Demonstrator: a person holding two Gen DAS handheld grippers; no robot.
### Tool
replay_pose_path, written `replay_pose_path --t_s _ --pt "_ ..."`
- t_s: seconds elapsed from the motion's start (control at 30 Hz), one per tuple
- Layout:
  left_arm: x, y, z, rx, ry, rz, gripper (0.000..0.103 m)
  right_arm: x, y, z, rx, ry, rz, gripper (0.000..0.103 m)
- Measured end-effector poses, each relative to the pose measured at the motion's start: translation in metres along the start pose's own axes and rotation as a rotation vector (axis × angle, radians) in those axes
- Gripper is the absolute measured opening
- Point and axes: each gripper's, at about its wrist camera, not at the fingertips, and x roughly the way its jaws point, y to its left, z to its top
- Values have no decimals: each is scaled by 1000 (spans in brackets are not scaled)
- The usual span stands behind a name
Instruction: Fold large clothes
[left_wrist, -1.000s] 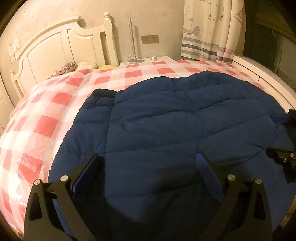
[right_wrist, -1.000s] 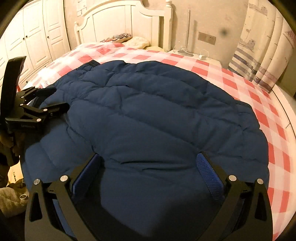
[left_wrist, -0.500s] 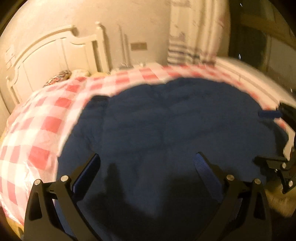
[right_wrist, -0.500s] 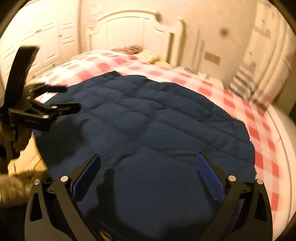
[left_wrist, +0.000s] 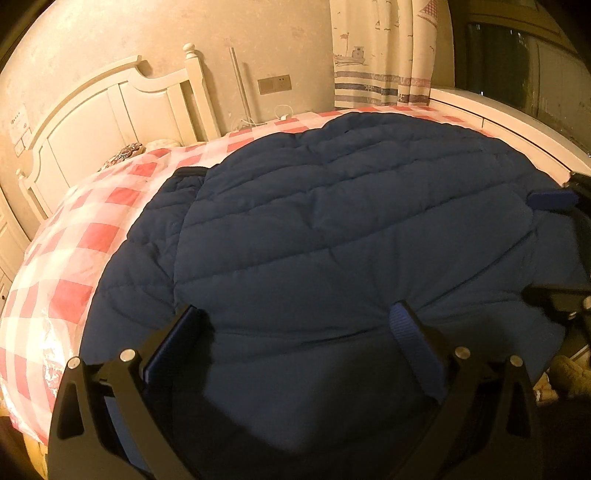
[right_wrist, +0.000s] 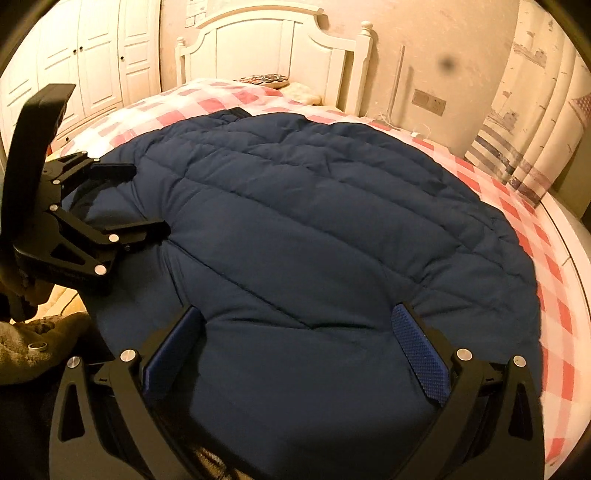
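Your left hand-held gripper (left_wrist: 295, 325) hangs wide over the near hem of the navy quilted coat (left_wrist: 351, 229), which lies spread flat across the checked bed (left_wrist: 85, 236) for folding. Your right hand-held gripper (right_wrist: 297, 325), equally wide, holds nothing at the coat's near right edge.

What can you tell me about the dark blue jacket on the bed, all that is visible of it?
The dark blue jacket is a puffy quilted garment with stitched horizontal channels, of matte padded fabric. It lies spread flat on the red-and-white checked bed cover, one sleeve folded beside the body, with a dark cuff or collar at the far corner. The open left tongs and right tongs sit at its near edge, none gripping it.
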Motion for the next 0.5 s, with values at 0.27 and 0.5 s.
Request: replay_pose_path --t_s 0.27,0.5 --pt "-1 1 0 -4 -8 -4 101 -24 -32 -27 121 -64 -44 99" --pt "-1 1 -1 -2 -7 -3 101 -14 -33 -32 126 -66 -44 99"
